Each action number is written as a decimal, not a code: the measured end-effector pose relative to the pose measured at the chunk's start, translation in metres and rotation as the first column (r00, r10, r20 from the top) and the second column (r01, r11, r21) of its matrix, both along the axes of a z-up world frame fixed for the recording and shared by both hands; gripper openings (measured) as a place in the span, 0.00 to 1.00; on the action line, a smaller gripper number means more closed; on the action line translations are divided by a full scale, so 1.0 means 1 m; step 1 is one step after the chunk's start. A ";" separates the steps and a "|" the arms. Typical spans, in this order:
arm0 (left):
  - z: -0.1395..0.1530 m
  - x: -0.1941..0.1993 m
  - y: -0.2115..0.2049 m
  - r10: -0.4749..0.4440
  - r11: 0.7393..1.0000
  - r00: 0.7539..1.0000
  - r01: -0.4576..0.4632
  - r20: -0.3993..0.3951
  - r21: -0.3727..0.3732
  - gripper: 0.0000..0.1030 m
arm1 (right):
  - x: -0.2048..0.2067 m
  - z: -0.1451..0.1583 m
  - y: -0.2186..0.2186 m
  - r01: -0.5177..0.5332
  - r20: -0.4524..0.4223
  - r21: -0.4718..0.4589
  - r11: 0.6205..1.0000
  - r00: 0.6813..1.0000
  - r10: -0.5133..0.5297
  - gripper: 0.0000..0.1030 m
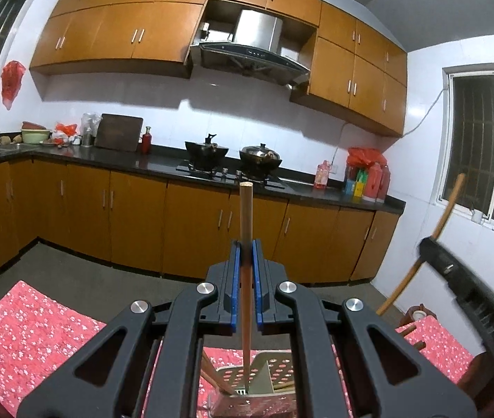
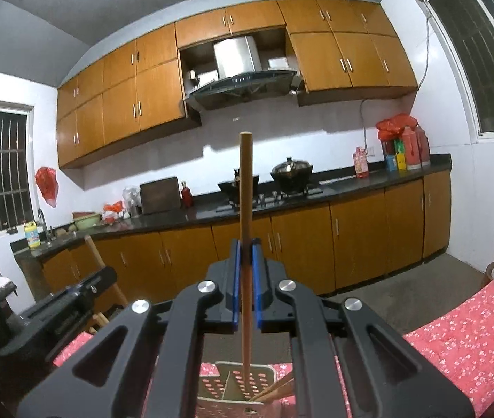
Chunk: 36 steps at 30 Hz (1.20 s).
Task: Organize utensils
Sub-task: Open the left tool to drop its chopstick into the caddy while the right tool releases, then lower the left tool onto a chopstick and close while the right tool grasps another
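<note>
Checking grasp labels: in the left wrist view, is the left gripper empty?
No, the left gripper is shut on a wooden chopstick standing upright between its blue pads, above the perforated holder.

We lose the lower end of each wooden chopstick (image 1: 245, 216) behind the perforated utensil holder (image 1: 274, 376), itself cut by the bottom edge. The small bottles on the far worktop (image 2: 351, 188) are too tiny for us to read.

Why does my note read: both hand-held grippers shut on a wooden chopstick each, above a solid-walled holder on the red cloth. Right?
One error: the holder is not solid-walled; the right wrist view shows its walls perforated with round holes. The rest stands: the left hand-held gripper and right hand-held gripper are each shut on a wooden chopstick, above the holder on the red cloth.
</note>
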<state>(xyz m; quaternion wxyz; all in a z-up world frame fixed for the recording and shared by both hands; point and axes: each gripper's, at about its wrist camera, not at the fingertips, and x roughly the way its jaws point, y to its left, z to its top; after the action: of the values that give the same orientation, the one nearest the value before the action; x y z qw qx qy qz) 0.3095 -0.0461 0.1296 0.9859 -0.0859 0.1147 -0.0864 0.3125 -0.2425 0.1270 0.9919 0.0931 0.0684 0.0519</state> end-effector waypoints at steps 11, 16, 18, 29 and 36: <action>0.002 -0.007 0.005 -0.028 1.000 0.999 0.028 -0.024 -0.005 0.08 | -0.026 -0.011 -0.014 0.012 -0.024 0.012 1.000 1.000 -0.011 0.40; 0.009 -0.021 0.012 -0.006 1.000 1.000 0.006 -0.008 -0.014 0.27 | -0.053 -0.005 -0.024 0.021 -0.014 0.025 0.999 1.000 -0.020 0.40; 0.011 -0.027 0.016 0.009 1.000 1.000 -0.009 -0.003 -0.021 0.32 | -0.063 -0.004 -0.026 0.015 -0.023 0.038 0.999 1.000 -0.014 0.40; -0.012 -0.083 0.048 -0.002 0.999 0.999 0.000 -0.054 -0.041 0.32 | -0.097 -0.079 -0.037 -0.005 -0.268 -0.001 1.000 0.963 0.005 0.41; -0.088 -0.098 0.053 -0.011 0.999 0.961 0.024 -0.276 0.042 0.32 | -0.098 -0.177 -0.030 -0.053 -0.565 0.052 0.997 0.822 0.073 0.37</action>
<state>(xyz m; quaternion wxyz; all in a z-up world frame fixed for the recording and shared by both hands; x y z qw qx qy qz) 0.2113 0.0070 0.0412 0.9612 -0.0738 0.2536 -0.0796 0.2141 -0.2722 -0.0499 0.9230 0.1188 0.3617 0.0557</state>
